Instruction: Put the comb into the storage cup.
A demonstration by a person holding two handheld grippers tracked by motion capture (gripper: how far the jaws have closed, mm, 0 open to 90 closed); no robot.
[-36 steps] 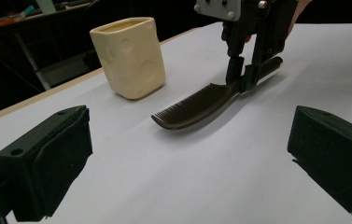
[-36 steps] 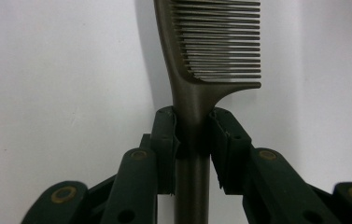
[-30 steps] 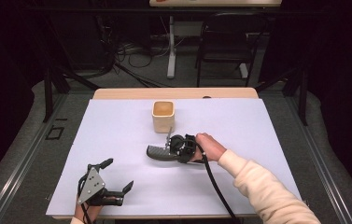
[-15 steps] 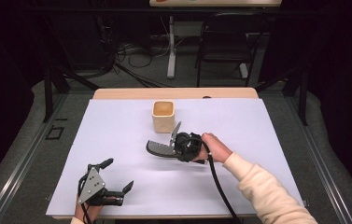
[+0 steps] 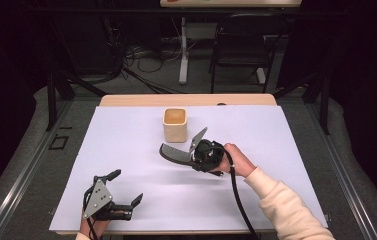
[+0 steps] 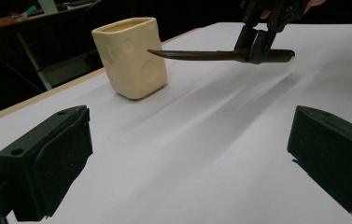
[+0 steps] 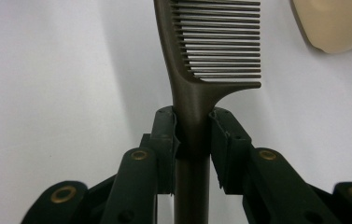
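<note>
The right gripper [image 7: 193, 140] clenches the comb [image 7: 211, 51] by its handle, carried just beside the cup [image 5: 175, 124], likely needing tipping in next; the left gripper [image 5: 124, 192] rests released.

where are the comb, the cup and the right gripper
comb [image 7: 197, 88], right gripper view, neck below the teeth
cup [image 5: 175, 131], high view, front wall
right gripper [image 7: 193, 135], right gripper view, between its fingertips

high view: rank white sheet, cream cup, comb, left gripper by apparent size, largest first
1. white sheet, by far the largest.
2. left gripper.
3. cream cup and comb, held in the right gripper: look about alike, so unranked; the comb's handle is partly hidden by the jaws.
</note>
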